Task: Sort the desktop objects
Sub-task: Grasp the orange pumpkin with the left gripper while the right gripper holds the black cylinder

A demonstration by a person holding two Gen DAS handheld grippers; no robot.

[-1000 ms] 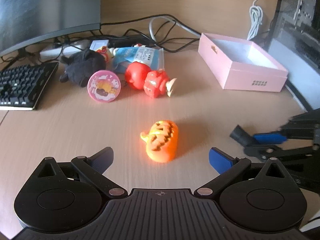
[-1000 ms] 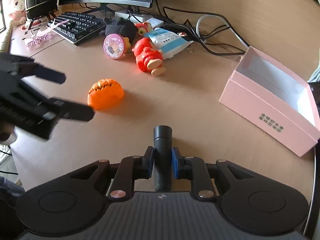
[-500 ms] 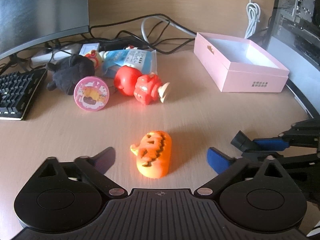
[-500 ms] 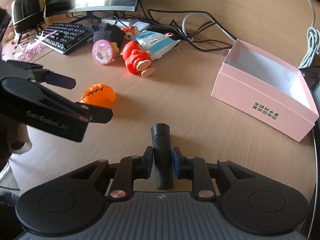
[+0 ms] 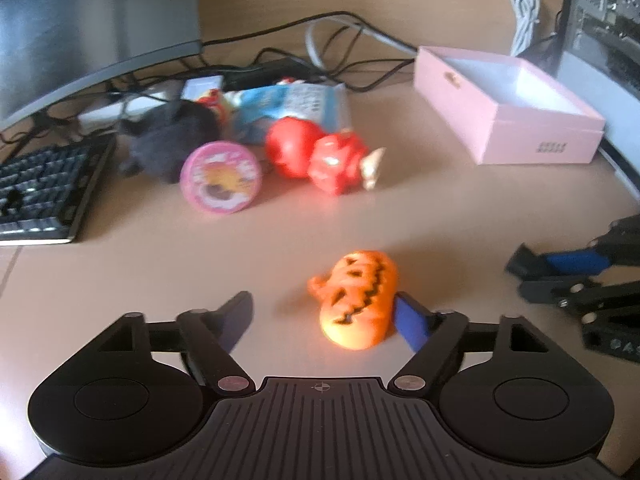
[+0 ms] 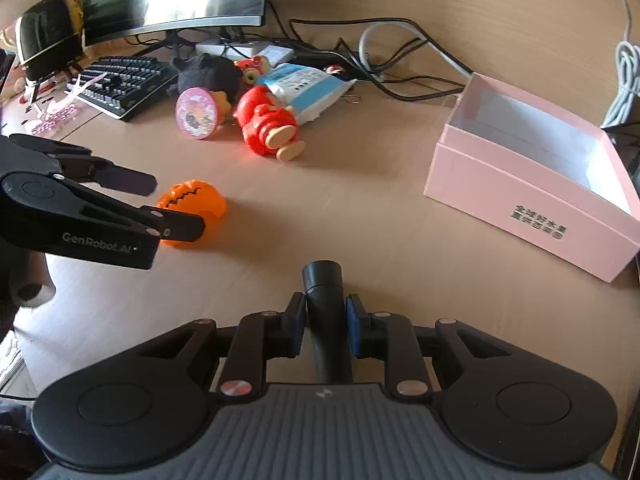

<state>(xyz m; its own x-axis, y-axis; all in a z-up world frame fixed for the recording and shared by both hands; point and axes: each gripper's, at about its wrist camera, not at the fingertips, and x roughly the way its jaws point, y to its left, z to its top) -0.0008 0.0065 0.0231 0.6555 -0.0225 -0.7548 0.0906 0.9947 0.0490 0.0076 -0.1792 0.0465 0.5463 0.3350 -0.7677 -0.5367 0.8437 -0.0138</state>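
left gripper [image 5: 324, 316] closing around orange plastic jack-o'-lantern pumpkin [image 5: 358, 298], one pad touching, no grip yet; right gripper [image 6: 322, 322] clamping black cylinder [image 6: 324, 304], keeping clear.

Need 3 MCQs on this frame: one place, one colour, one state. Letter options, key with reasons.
1. Where is the pumpkin toy?
A. In the pink box
B. On the desk between the left gripper's fingers
C. On the keyboard

2. What colour is the open box?
A. Pink
B. Green
C. Yellow

3. What is the right gripper doing?
A. Open, holding nothing
B. Shut on the round pink tin
C. Shut on a black tube

Key:
1 B: the pumpkin lies on the desk inside the left gripper, whose jaws have just been closing.
2 A: its walls are pink.
3 C: both blue pads press the tube.
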